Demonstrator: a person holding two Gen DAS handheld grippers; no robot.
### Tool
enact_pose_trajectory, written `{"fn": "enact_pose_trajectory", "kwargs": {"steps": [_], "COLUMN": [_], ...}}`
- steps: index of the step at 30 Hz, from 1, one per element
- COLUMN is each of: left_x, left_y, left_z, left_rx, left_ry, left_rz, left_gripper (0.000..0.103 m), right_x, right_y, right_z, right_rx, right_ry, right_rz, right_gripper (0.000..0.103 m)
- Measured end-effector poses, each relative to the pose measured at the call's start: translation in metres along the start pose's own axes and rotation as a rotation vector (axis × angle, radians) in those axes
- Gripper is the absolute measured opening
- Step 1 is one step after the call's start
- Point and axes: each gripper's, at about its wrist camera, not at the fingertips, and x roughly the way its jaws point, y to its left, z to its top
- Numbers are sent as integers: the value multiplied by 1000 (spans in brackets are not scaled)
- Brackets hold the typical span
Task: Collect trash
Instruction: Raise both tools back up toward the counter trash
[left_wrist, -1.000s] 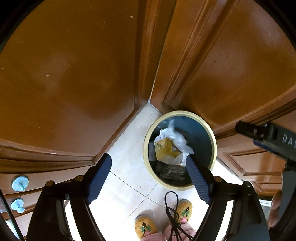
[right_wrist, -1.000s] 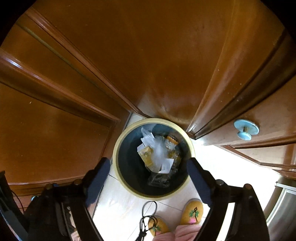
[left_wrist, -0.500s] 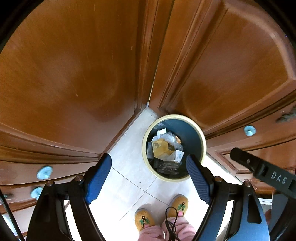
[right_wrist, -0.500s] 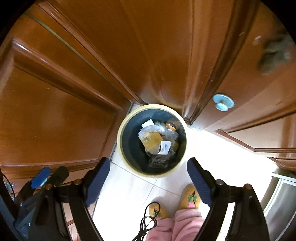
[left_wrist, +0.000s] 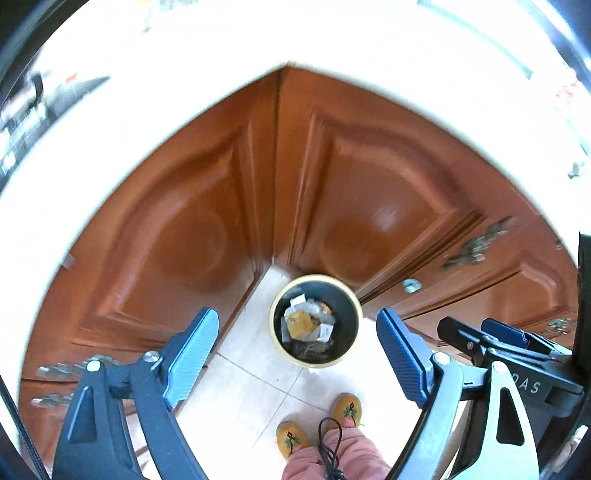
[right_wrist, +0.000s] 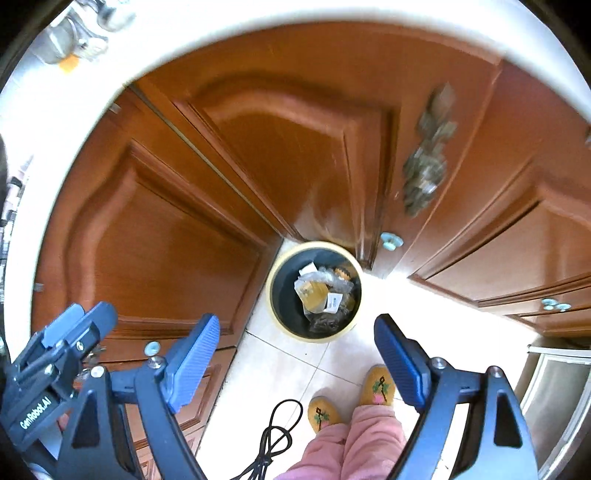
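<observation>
L gripper (right_wrist: 48, 373) "GenRobot.AI" | R gripper (left_wrist: 517, 369) "DAS" | jaws apart | trash bin (right_wrist: 275, 280) full

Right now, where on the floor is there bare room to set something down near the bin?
Bare tile lies between the trash bin and the slippers, and rightward along the cabinet doors. It is crowded behind the bin, in the cabinet corner. The bin already holds wrappers.

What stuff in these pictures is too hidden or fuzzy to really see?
- Bottom of the trash bin, both views: wrappers piled on top cover it.
- Small white label in the bin, right wrist view: its print is too small to read.
- Things on the countertop, both views: washed out, blurred, cut by the edge.
- Cabinet handle, right wrist view: smeared by blur.
</observation>
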Motion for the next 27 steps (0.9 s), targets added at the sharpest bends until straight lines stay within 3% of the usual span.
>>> {"fn": "enact_pose_trajectory", "kwargs": {"steps": [5,7,12,22,27], "left_x": [-67,-96,-156,-241,-260], "left_y": [-18,-25,-40,-61,-69], "left_z": [24,34,55,86,109], "left_rx": [54,77,159,243,238], "left_ry": [-62,-92,-175,-371,-427], "left_rz": [-37,-47,-81,-93,-108], "left_gripper": [87,93,95,101,101], "right_x": [-67,-98,-168,-264,-300], "right_y": [11,13,20,28,33], "right_z": [4,8,17,35,48], "right_rx": [0,-7,-20,-57,-102], "right_ry": [-68,-104,-226,-427,-499], "right_rz": [3,-7,-38,-109,-153], "right_gripper": [86,86,86,86,86]}}
